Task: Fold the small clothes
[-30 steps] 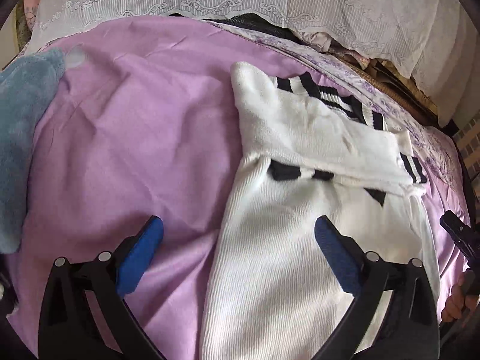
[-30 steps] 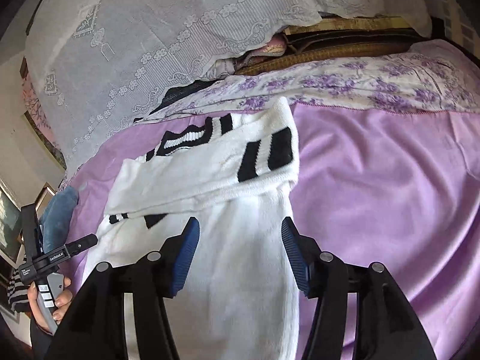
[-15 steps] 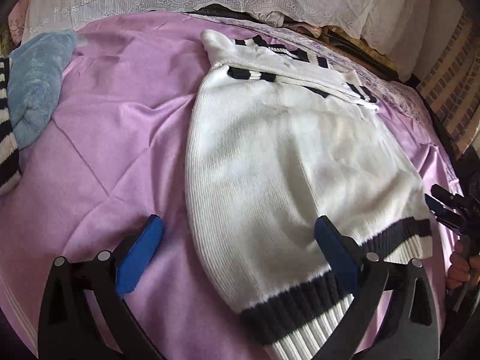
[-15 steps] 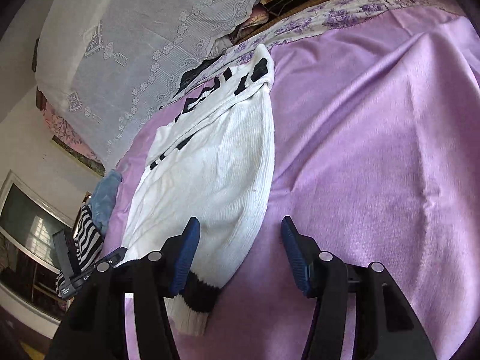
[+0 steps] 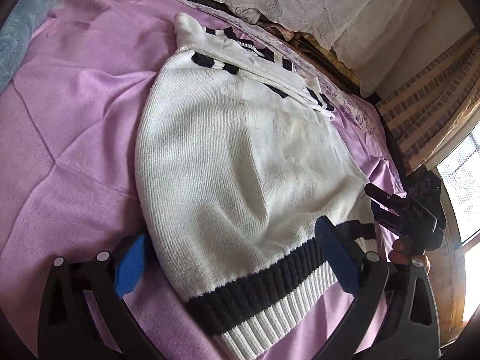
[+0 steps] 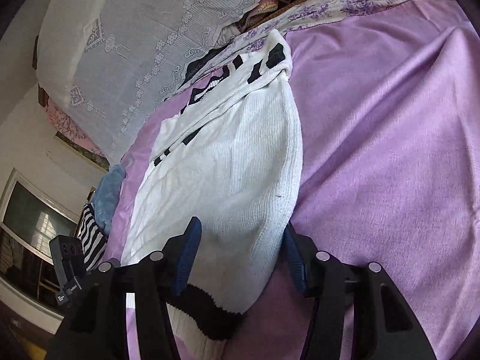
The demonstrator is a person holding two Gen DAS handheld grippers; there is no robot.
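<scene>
Over the near end of the bed, both grippers point downward at a slant toward the white knit sweater (image 5: pixel 240 162). It lies lengthwise on the purple bedspread (image 5: pixel 75 126), sleeves folded across its far end, its black-and-white ribbed hem (image 5: pixel 270 294) nearest the cameras. Left gripper (image 5: pixel 234 258) has its jaws spread wide, straddling the hem's left corner; one blue pad lies on the bedspread just beside the sweater's edge, the other sits over the ribbing, neither pressing cloth. Right gripper (image 6: pixel 240 255) hangs over the hem's right corner, and its jaws have just been closing: the sweater's edge is between the blue pads, but they are partly spread and not pinching it. From the left wrist view, fingers of the person's right hand (image 5: pixel 405 252) curl around that gripper's handle. A blue towel (image 6: pixel 108 192) and a striped garment (image 6: pixel 93 240) sit at the bed's left side. White lace cloth (image 6: pixel 144 30) drapes the piled bedding at the far end, above a purple floral sheet (image 6: pixel 345 3). A window (image 5: pixel 462 180) shines at the right.
</scene>
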